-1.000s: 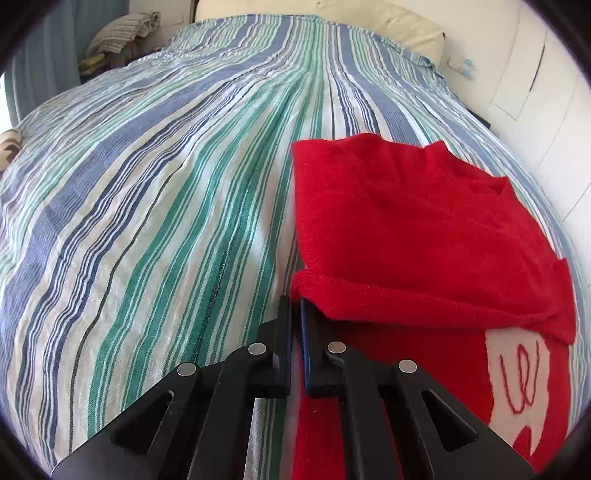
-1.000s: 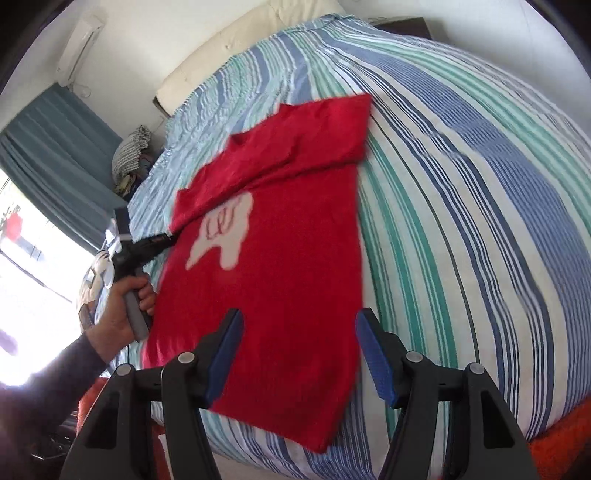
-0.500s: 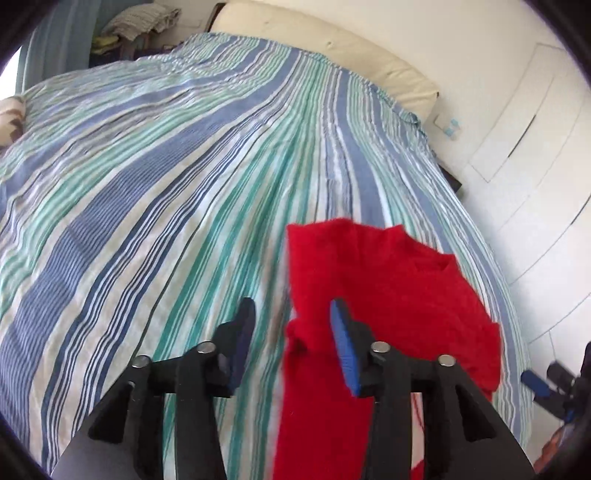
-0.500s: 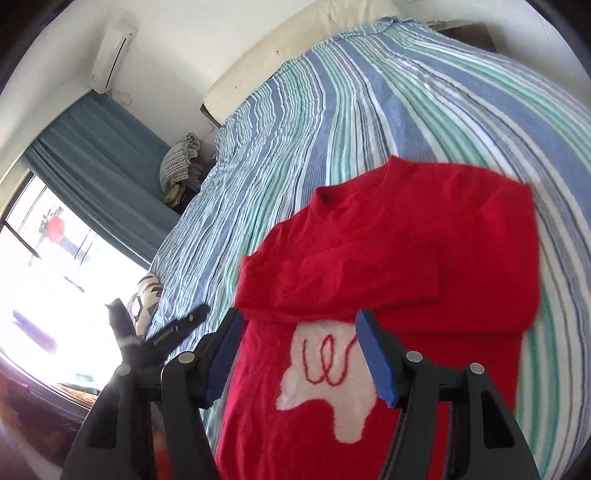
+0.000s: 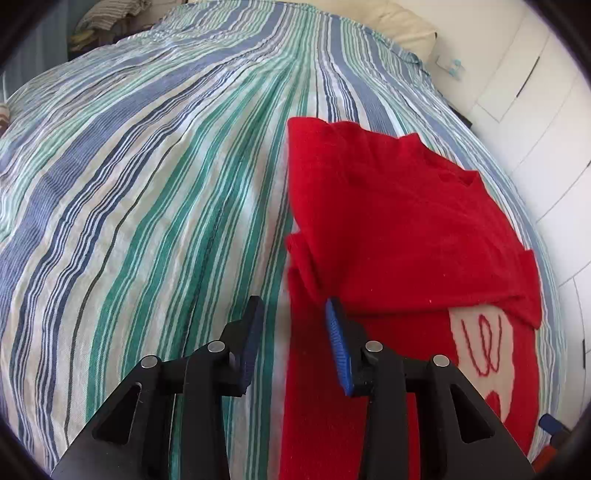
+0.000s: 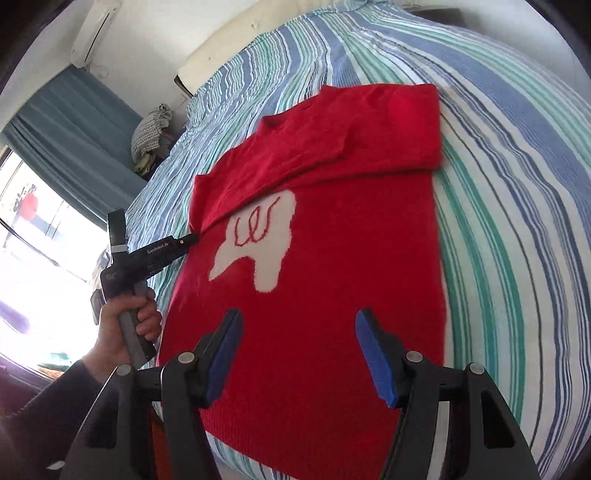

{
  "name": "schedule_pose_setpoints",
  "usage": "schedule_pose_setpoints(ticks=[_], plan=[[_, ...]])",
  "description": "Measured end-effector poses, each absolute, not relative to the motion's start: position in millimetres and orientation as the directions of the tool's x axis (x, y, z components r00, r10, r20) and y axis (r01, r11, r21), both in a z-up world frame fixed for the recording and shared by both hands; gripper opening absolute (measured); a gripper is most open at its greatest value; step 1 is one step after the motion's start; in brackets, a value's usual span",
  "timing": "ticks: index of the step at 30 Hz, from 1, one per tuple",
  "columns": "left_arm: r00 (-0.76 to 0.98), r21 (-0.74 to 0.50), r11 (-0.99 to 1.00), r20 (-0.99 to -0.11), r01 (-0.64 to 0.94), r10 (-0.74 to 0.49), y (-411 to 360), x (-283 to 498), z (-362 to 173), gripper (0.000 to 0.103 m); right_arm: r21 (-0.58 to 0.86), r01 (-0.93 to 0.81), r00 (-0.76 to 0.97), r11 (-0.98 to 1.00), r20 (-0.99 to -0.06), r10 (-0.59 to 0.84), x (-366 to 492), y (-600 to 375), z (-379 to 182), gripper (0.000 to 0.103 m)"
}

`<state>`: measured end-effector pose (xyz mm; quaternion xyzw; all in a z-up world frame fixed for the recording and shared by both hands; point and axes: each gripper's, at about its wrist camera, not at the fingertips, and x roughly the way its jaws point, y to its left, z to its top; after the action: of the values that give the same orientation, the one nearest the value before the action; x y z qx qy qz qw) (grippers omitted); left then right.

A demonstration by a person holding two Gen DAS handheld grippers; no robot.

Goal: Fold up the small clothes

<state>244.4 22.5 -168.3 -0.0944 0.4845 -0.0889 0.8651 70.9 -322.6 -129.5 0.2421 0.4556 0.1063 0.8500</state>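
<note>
A red sweater (image 6: pixel 332 258) is lying flat on the striped bedspread (image 5: pixel 147 221), its sleeves folded across the chest above a white patch (image 6: pixel 258 243) with red stitching. Its long axis is running away from the person, hem nearest, collar towards the pillow (image 5: pixel 402 29).

The left gripper (image 5: pixel 293 314) is hovering just over the sweater's left edge, below the folded sleeve, pointing steeply down; that edge is passing between its fingers, one over the bedspread, one over red knit. Its jaws have just been closing from a wider gap and are standing partly apart, with nothing pinched. In the right wrist view, a hand (image 6: pixel 125 325) is holding this tool at the sweater's side.

The right gripper (image 6: pixel 299 321) is hanging over the lower body near the hem, jaws wide and empty, tilted down. The left side looks closest to a grasp, probably for the next lengthwise fold.
</note>
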Motion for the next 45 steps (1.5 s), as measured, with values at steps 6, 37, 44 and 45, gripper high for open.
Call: schedule_pose_setpoints(ticks=[6, 37, 44, 45], plan=[[0.503, -0.313, 0.950, -0.819, 0.011, -0.276, 50, 185, -154, 0.059, 0.401, 0.104, 0.657, 0.910, -0.715, 0.240, 14, -339, -121, 0.063], [0.580, -0.263, 0.955, -0.803, -0.141, -0.135, 112, 80, -161, 0.088, 0.398, 0.318, 0.702, 0.860, -0.709, 0.069, -7, -375, -128, 0.067], [0.576, -0.243, 0.960, -0.808, -0.137, -0.122, 109, 81, -161, 0.088, 0.402, 0.331, 0.700, 0.854, -0.712, 0.063, -8, -377, -129, 0.067], [0.576, -0.241, 0.961, -0.809, -0.137, -0.121, 109, 81, -161, 0.088, 0.401, 0.333, 0.699, 0.854, -0.712, 0.062, -8, -376, -129, 0.067]])
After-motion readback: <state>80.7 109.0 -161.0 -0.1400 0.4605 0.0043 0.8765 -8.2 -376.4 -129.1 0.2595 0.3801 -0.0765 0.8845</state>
